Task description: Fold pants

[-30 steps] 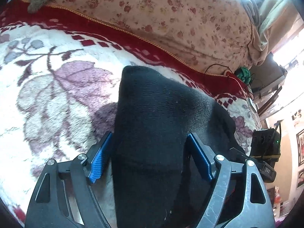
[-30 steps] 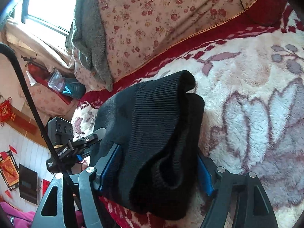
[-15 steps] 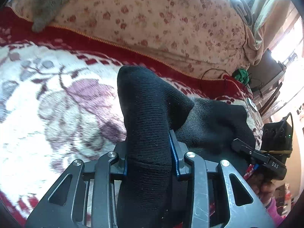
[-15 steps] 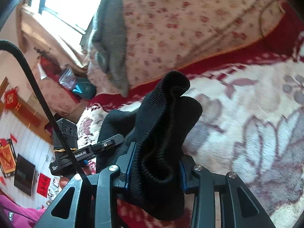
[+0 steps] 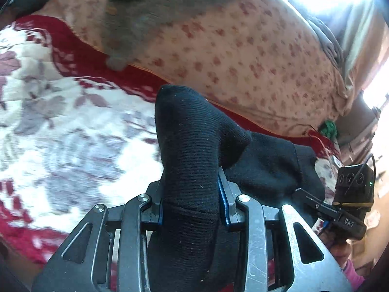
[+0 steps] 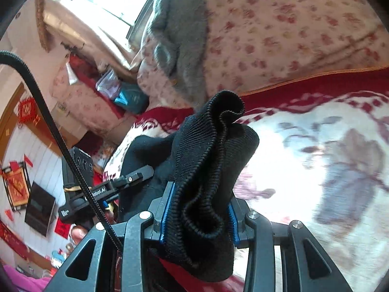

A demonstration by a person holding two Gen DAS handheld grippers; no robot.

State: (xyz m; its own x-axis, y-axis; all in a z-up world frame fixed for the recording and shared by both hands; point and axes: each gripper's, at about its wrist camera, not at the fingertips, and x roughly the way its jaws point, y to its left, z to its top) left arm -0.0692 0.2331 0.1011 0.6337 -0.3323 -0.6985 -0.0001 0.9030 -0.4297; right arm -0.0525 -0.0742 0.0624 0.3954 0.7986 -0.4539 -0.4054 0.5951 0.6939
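Observation:
The black knit pants [image 5: 192, 146] are bunched and lifted off the bed. My left gripper [image 5: 190, 202] is shut on one end of them, with the fabric standing up between its blue pads. The cloth runs to the right, where the other gripper's body [image 5: 350, 206] shows. In the right wrist view my right gripper [image 6: 198, 216] is shut on the ribbed waistband end of the pants [image 6: 214, 150]. The left gripper's body [image 6: 104, 189] shows at the left, beside the cloth.
A white and purple floral blanket with red border [image 5: 73, 126] covers the bed. A pink floral duvet [image 5: 243, 48] and a grey plush cloth [image 5: 145, 12] are heaped behind. The right wrist view shows the blanket [image 6: 328, 146], a black cable [image 6: 48, 112] and room clutter at left.
Both grippers went from open around the pants to shut on them, then lifted the cloth. The views have tilted up toward the duvet.

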